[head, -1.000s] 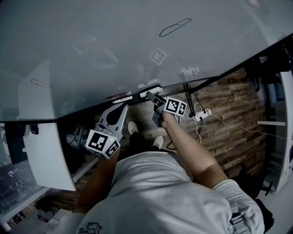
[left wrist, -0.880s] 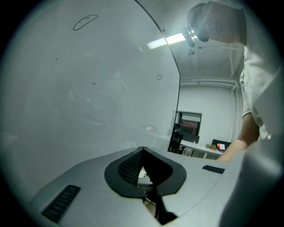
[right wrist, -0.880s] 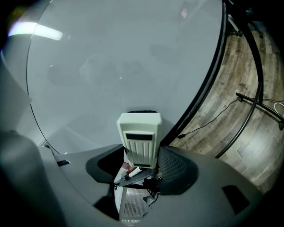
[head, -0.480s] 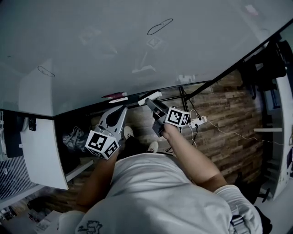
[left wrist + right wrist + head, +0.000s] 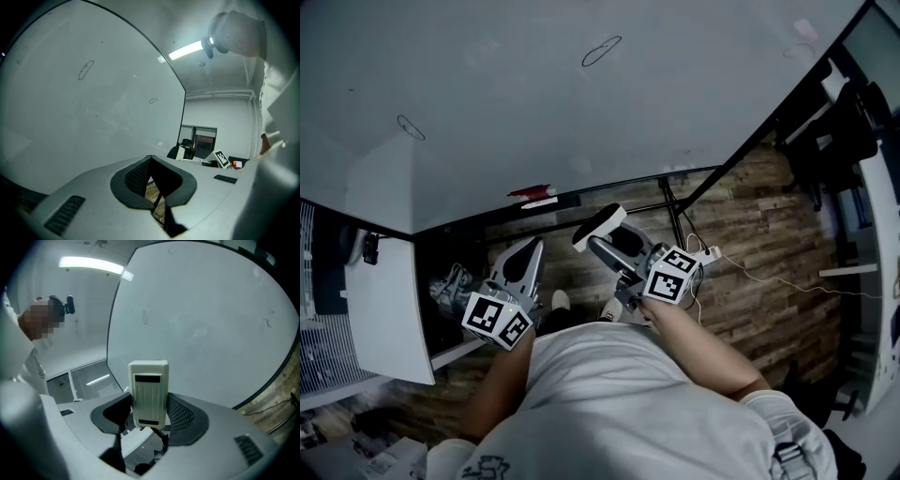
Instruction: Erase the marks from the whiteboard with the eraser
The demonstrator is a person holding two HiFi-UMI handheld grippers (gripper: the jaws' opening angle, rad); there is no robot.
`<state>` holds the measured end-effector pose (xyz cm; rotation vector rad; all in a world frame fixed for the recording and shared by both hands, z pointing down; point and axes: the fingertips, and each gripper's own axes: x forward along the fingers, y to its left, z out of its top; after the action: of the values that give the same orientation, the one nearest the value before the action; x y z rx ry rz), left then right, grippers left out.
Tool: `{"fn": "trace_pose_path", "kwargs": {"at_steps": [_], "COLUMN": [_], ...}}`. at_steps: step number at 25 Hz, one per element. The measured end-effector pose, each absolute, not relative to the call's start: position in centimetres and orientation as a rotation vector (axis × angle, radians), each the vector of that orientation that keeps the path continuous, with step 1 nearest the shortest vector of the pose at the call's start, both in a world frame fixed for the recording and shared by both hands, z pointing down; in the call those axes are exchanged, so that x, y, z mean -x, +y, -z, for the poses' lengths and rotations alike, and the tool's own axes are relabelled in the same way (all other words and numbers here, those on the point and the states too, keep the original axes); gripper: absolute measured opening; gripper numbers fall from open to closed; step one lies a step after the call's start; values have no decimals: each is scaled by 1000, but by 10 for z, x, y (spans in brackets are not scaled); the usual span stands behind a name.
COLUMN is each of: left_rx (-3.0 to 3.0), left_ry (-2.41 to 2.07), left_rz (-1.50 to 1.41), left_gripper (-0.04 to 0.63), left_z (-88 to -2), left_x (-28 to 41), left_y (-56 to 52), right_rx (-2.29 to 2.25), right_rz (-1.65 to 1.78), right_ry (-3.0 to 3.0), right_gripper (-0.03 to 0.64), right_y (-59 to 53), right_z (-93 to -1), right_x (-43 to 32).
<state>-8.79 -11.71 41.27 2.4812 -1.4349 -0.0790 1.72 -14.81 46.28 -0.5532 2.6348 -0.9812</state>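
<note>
Eraser (image 5: 149, 392): a white block held in the air, clear of the whiteboard (image 5: 581, 122). In the head view it sits just below the whiteboard's lower edge.
Right gripper (image 5: 149, 423): its jaws pinch the eraser's lower part, one jaw on each long side.
Left gripper (image 5: 158, 206): the jaws appear pressed together with only a slit left, though the view is dim. Nothing stands between them.
Marks: a drawn oval (image 5: 600, 51) sits high on the whiteboard. A smaller loop (image 5: 411, 127) lies lower and towards the left edge.
Key relation: the whiteboard lies ahead of and above the eraser. The oval is almost straight up the whiteboard from the eraser and well apart from it. The loop is off to the eraser's left.
Long axis: in the right gripper view the eraser stands upright out of the jaws, with its length across the line of their grip. In the head view it slants from lower left to upper right.
Facing: the ribbed plastic back faces the right gripper's camera. The wiping face therefore most likely points forward at the whiteboard.
Nearer hand: the right gripper is nearer the oval and already carries the tool. The left gripper is nearer the loop but carries nothing.
Next move, as a judgement: the right gripper needs to go forward and up until the wiping face lies flat on the whiteboard at the oval. Wiping has not yet begun.
</note>
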Motion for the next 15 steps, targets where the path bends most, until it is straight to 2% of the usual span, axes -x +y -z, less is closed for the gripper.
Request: {"fn": "trace_pose_path", "kwargs": {"at_steps": [7,15], "left_rx": [-2532,-2581], "left_ry": [-1421,-1402], "left_rz": [107,72], "left_gripper": [6,6], "left_z": [-392,-377], "left_x": [101,128], "left_y": [-79,-37], "right_rx": [497,592], "right_rz": [708,668], "right_ry": [2748,2729], "right_gripper": [239,239], "right_y": [-83,-41], "right_z": [-414,-401], "right_x": [2,34]}}
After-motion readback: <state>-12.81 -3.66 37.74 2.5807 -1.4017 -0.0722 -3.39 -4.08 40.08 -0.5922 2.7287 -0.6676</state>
